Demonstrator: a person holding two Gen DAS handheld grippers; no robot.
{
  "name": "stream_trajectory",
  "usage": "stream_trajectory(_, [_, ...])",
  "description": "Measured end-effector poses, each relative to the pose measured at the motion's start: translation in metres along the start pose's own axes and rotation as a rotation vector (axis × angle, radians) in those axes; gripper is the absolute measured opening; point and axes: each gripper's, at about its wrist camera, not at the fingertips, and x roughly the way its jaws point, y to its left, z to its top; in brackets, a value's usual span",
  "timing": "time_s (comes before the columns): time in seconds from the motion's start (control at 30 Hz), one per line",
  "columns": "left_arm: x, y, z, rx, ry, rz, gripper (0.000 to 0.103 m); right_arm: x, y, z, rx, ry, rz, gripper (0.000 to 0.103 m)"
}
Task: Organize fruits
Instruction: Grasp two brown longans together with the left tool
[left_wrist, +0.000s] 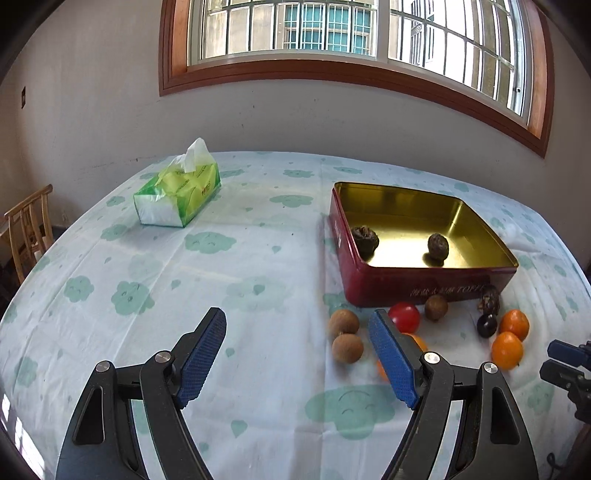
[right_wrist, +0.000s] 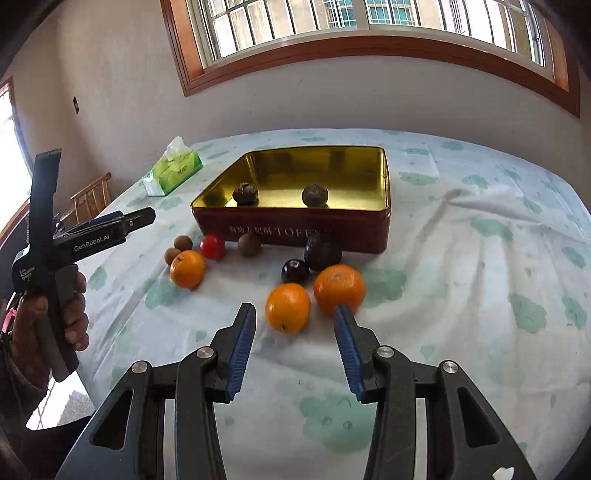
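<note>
On the far left of the worktop (left_wrist: 258, 258), a green tissue pack (left_wrist: 177, 192) is sitting well apart from the fruit and posing no hazard. The left tongs (left_wrist: 297, 325) are standing wide apart with nothing between their pads, hovering over bare cloth just left of two brown longans (left_wrist: 345, 334). If they are brought down here, they are likely closing on cloth alone, or nudging the round longans into a roll.

Further right, a red tomato (left_wrist: 404, 315) and an orange (left_wrist: 417, 341) partly hidden behind the right-hand pad are lying close together; a grab at one is risking a shove to the other. Behind them the red tin (right_wrist: 295, 229) is already holding two dark wrinkled fruits (right_wrist: 280, 194), while the rest of the fruit is lying in front of it on the cloth.

The right tongs (right_wrist: 295, 314) are standing apart and holding nothing, with one orange (right_wrist: 287, 307) just ahead of the gap and a second orange (right_wrist: 340, 286) just behind the right pad's tip. The gap is looking barely wider than an orange, so a pad is likely to strike the fruit and send it rolling toward the dark plum (right_wrist: 294, 271), or to catch both oranges at once.
</note>
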Motion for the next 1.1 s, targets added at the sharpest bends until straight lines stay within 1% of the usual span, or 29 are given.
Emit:
stream_trajectory(0.13, [-0.009, 0.008, -0.029, -0.019, 0.065, -0.039, 0.08, 0.014, -0.004, -0.009, 0.038, 0.047, 0.019, 0.042])
stream_trajectory(0.2, [-0.014, 0.011, -0.038, -0.033, 0.08, -0.057, 0.08, 0.02, -0.007, -0.008, 0.062, 0.051, 0.015, 0.042])
stream_trajectory(0.27, [-0.018, 0.013, -0.042, -0.042, 0.086, -0.09, 0.08, 0.028, -0.009, -0.005, 0.082, 0.067, 0.028, 0.042])
stream_trajectory(0.33, [-0.019, 0.011, -0.042, -0.044, 0.09, -0.121, 0.08, 0.036, -0.009, -0.004, 0.085, 0.086, 0.022, 0.043])
stream_trajectory(0.37, [-0.019, 0.009, -0.041, -0.037, 0.092, -0.136, 0.08, 0.04, -0.009, -0.004, 0.096, 0.096, 0.036, 0.043])
stream_trajectory(0.43, [-0.018, 0.002, -0.038, -0.012, 0.083, -0.153, 0.08, 0.046, -0.009, -0.003, 0.116, 0.106, 0.056, 0.043])
stream_trajectory(0.53, [-0.015, -0.009, -0.032, 0.033, 0.07, -0.19, 0.08, 0.052, -0.006, 0.001, 0.105, 0.103, 0.042, 0.043])
stream_trajectory(0.6, [-0.011, -0.015, -0.029, 0.066, 0.063, -0.194, 0.08, 0.056, -0.005, 0.005, 0.103, 0.103, 0.043, 0.043])
stream_trajectory(0.67, [-0.003, -0.018, -0.023, 0.11, 0.068, -0.193, 0.078, 0.058, 0.0, 0.006, 0.076, 0.099, 0.023, 0.039])
stream_trajectory(0.7, [0.002, -0.018, -0.02, 0.128, 0.074, -0.195, 0.076, 0.059, 0.003, 0.006, 0.059, 0.1, 0.011, 0.034])
stream_trajectory(0.73, [0.008, -0.018, -0.015, 0.14, 0.082, -0.197, 0.072, 0.059, 0.005, 0.006, 0.049, 0.099, 0.004, 0.033])
stream_trajectory(0.77, [0.014, -0.015, -0.011, 0.14, 0.097, -0.205, 0.07, 0.059, 0.006, 0.006, 0.041, 0.099, -0.001, 0.033])
stream_trajectory(0.87, [0.034, -0.001, 0.003, 0.069, 0.157, -0.245, 0.057, 0.058, 0.01, 0.004, 0.014, 0.098, 0.0, 0.033])
stream_trajectory(0.9, [0.04, 0.002, 0.006, 0.045, 0.174, -0.25, 0.051, 0.057, 0.011, 0.004, 0.007, 0.097, 0.0, 0.033])
stream_trajectory(0.93, [0.046, 0.004, 0.009, 0.031, 0.188, -0.245, 0.048, 0.058, 0.01, 0.004, 0.008, 0.096, 0.002, 0.033])
stream_trajectory(0.97, [0.05, 0.004, 0.011, 0.028, 0.197, -0.239, 0.048, 0.058, 0.009, 0.004, 0.017, 0.096, 0.008, 0.033])
stream_trajectory(1.1, [0.06, -0.002, 0.015, 0.036, 0.207, -0.259, 0.048, 0.06, 0.005, 0.005, 0.038, 0.092, 0.028, 0.034])
